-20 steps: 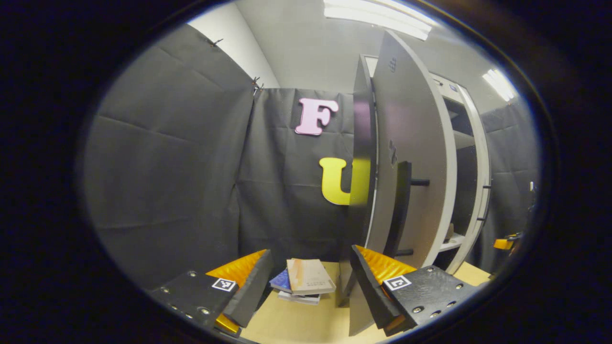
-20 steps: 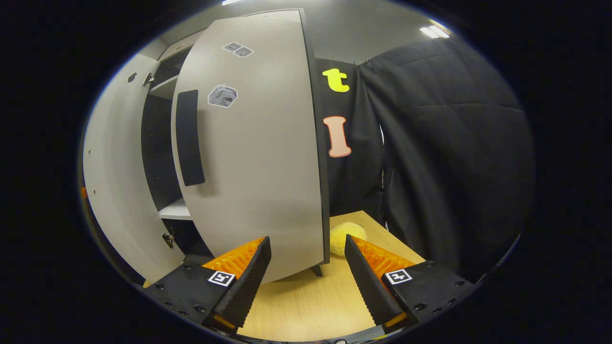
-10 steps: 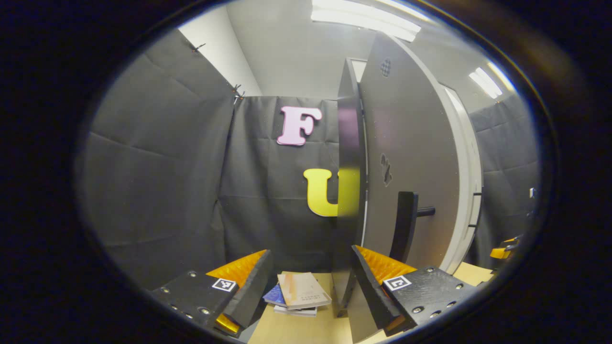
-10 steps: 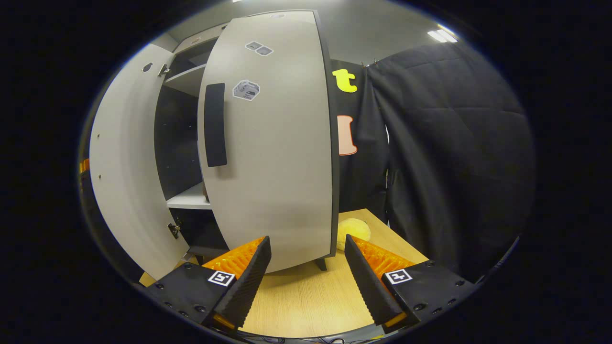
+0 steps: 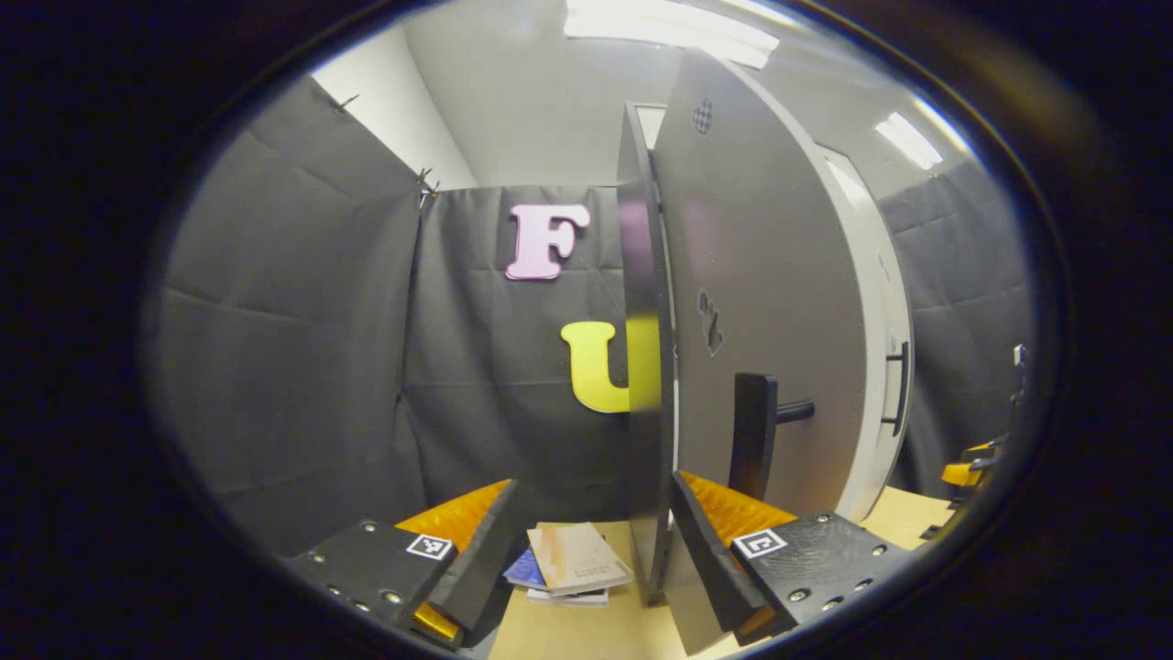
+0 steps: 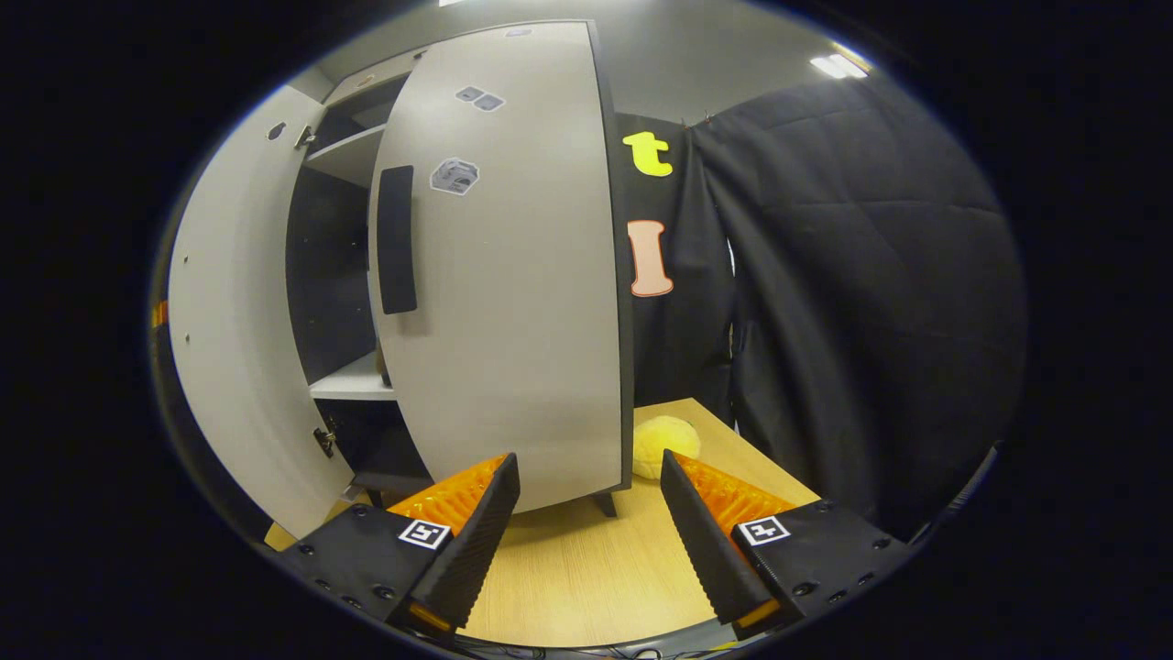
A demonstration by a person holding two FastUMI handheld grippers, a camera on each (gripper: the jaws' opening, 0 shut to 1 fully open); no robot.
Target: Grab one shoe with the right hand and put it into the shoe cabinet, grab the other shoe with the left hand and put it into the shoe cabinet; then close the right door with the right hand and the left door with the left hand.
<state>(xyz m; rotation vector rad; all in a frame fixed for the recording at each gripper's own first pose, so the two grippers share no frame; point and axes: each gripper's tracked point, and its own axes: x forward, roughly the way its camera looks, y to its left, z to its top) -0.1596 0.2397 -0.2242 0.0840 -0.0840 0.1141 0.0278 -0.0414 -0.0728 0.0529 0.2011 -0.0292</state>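
Doors: the left door point(image 5: 761, 302) and right door point(image 6: 513, 275) are rigid, hinged panels, likely light to swing. Push near each handle point(image 6: 396, 240). Left claw point(image 5: 591, 541) and right claw point(image 6: 586, 513) gape wide, empty.

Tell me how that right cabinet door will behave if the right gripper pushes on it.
The right cabinet door looks like a flat rigid panel, so it should probably swing as one piece rather than flex. It stands partly open, so a push near its free edge likely turns it most easily. The right gripper is open, so its fingers would nudge rather than grip.
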